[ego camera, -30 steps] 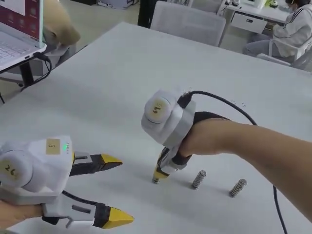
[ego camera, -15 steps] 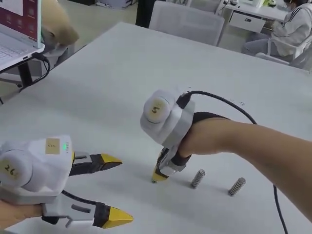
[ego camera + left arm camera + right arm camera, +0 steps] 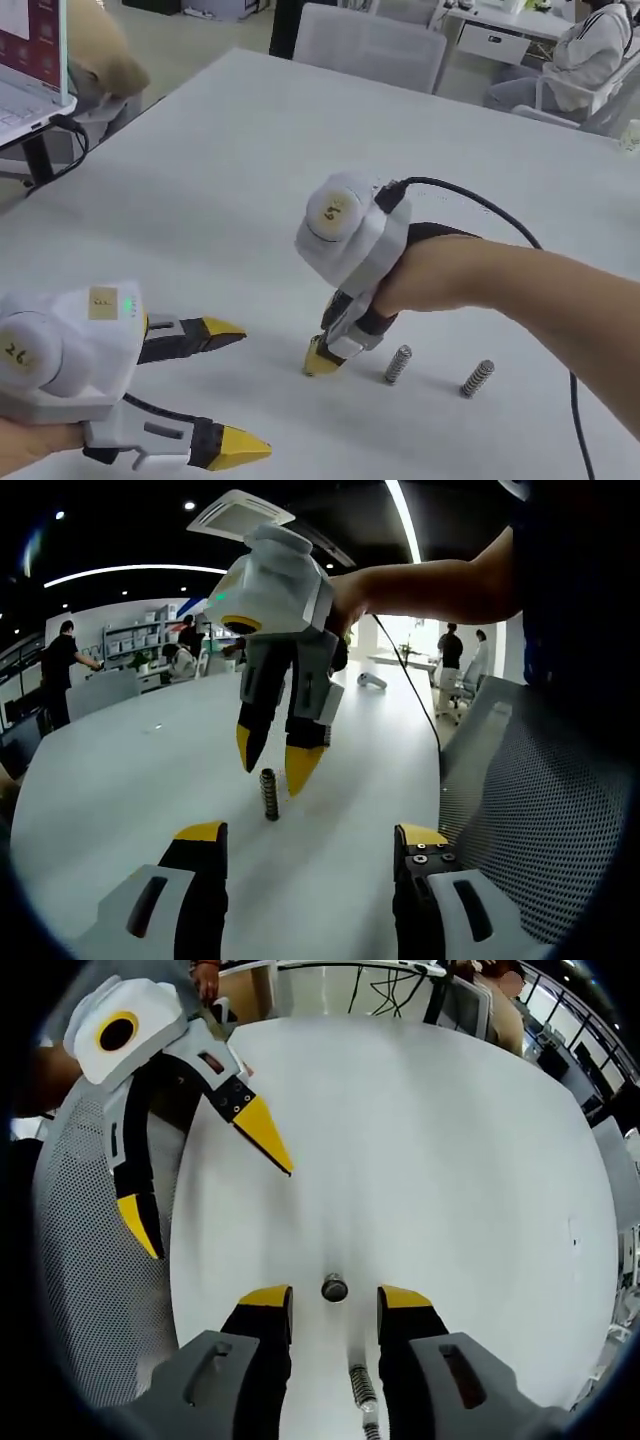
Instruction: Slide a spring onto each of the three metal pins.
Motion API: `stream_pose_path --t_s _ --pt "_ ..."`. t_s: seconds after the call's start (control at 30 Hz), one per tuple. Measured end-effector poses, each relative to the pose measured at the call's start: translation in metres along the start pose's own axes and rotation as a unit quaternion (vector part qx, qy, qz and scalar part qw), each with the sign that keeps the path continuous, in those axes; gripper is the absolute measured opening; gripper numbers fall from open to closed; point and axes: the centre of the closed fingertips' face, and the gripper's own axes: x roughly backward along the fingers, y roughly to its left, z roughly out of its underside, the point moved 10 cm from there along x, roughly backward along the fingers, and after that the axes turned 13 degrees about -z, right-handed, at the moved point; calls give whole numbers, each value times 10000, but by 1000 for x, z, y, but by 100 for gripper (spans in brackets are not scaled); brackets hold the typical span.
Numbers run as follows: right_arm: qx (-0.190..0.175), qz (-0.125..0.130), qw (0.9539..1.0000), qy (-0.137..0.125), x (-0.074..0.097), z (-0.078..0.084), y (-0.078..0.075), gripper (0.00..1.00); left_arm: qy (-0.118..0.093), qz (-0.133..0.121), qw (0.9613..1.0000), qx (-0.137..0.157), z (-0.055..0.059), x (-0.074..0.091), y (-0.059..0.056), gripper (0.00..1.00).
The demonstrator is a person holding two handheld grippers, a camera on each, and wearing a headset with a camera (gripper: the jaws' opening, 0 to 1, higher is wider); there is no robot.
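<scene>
Spring one (image 3: pixel 269 793) stands upright toward the near edge of the surface (image 3: pixel 250 150), right at the tips of the right gripper (image 3: pixel 322 362). Its jaws are parted either side of the spring w/o contact, gripping nothing. Spring two (image 3: pixel 398 364) and spring three (image 3: pixel 477 378) stand beside it in a row, slightly tilted. Left gripper (image 3: pixel 235 390) hovers nearby, jaws wide, empty.

Right tongs (image 3: pixel 319 361) point down (tips yellow) beside a spring (image 3: pixel 398 364).

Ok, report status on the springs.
Left gripper open, off to the side. Right gripper open, fingers pointing down astride the third spring, upright. Two more springs stand beside it. Nothing blocking.
</scene>
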Motion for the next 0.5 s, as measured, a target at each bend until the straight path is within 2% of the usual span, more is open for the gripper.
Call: stream_pose_path --t_s 0.23,0.5 --pt "-23 131 9991 -411 12 7 1 40 17 16 10000 15 -2 -2 0 64" --pt "-105 410 9951 -896 32 23 2 51 54 61 10000 9 -6 -6 0 64"
